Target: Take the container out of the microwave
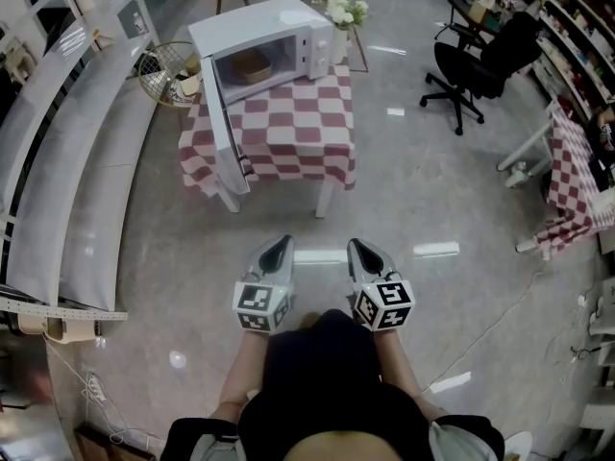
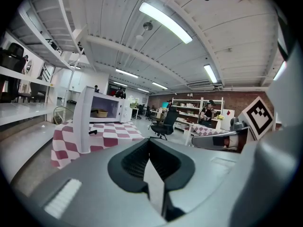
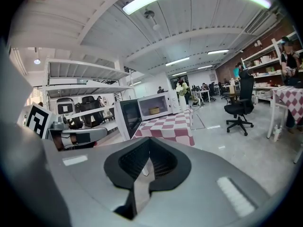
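We look steeply down from the head camera, high over the floor. Our own body fills 6 o'clock, and the left tongs (image 1: 281,242) and right tongs (image 1: 357,246) sit just below centre. The checked worktop (image 1: 298,133) with the microwave (image 1: 259,22) stands well off at 12 o'clock.

The left tongs' camera rides low and faces nearly level along its jaws, with the microwave far off at 10 o'clock and the right tongs at 3 o'clock. The right tongs' camera faces likewise, with the microwave near 12 o'clock and the left tongs at 9 o'clock.

All three views share the worktop, microwave and office chair (image 1: 480,60).
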